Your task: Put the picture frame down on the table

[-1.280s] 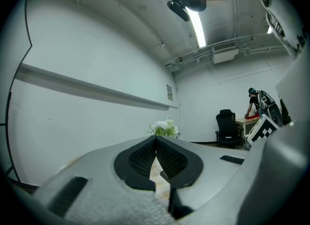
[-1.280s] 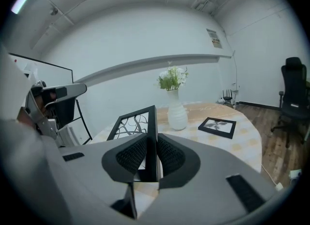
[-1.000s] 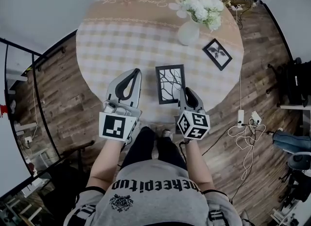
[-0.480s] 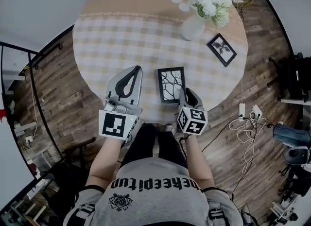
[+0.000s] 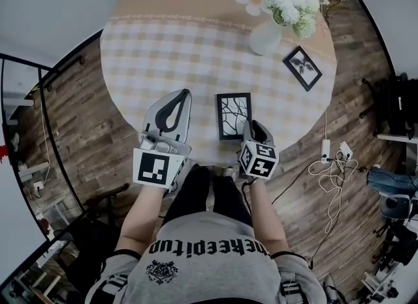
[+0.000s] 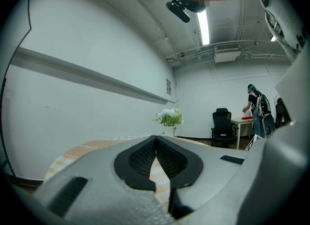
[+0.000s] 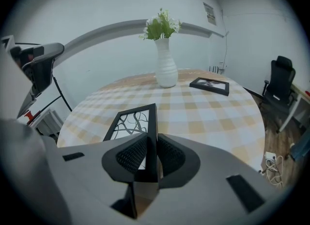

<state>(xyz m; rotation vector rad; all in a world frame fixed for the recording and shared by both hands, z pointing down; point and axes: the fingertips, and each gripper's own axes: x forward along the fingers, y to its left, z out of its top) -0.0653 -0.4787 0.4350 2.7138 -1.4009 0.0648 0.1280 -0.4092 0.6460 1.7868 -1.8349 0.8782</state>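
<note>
— Two grippers: what does each hold?
— The right gripper (image 5: 252,127) is clamped on the near right edge of the picture frame (image 5: 233,116), low over the near part of the table (image 5: 163,48). The left gripper (image 6: 156,147) has its jaws pressed together on nothing.
— Anything else there?
— A vase (image 5: 264,36) and a second frame (image 5: 302,67), farther back.

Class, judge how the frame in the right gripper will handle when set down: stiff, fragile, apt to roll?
Probably stiff: the frame shows straight edges though the right gripper pinches just one edge. Its pane may be glass, so likely fragile. Flat and thin, it should lie still on the table, not roll.
</note>
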